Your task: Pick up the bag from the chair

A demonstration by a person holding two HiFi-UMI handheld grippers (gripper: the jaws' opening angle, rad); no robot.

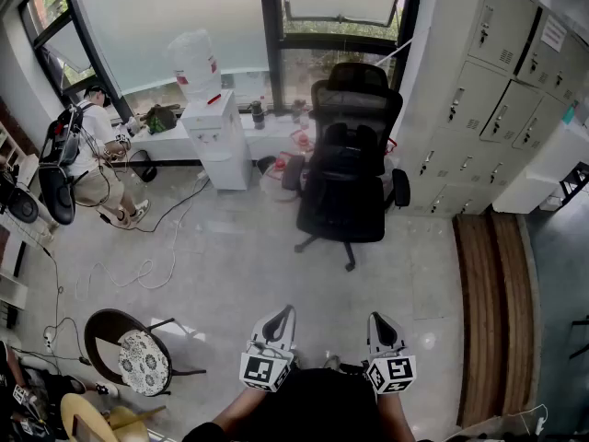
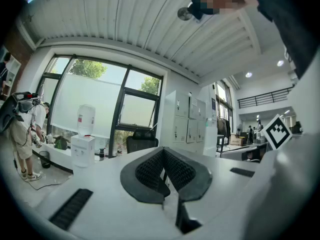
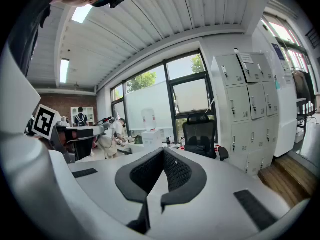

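Observation:
A black office chair stands on the pale floor by the window, well ahead of me. A black bag rests on its seat against the backrest and is hard to tell apart from the chair. Both grippers are held close to my body at the bottom of the head view, far from the chair. My left gripper is shut with nothing in it, and so is my right gripper. The chair shows small beyond the shut left gripper, and the chair sits beyond the shut right gripper.
A white water dispenser stands left of the chair. A person crouches at the far left near cables on the floor. Grey lockers line the right wall, with a wooden strip below. A round stool sits at near left.

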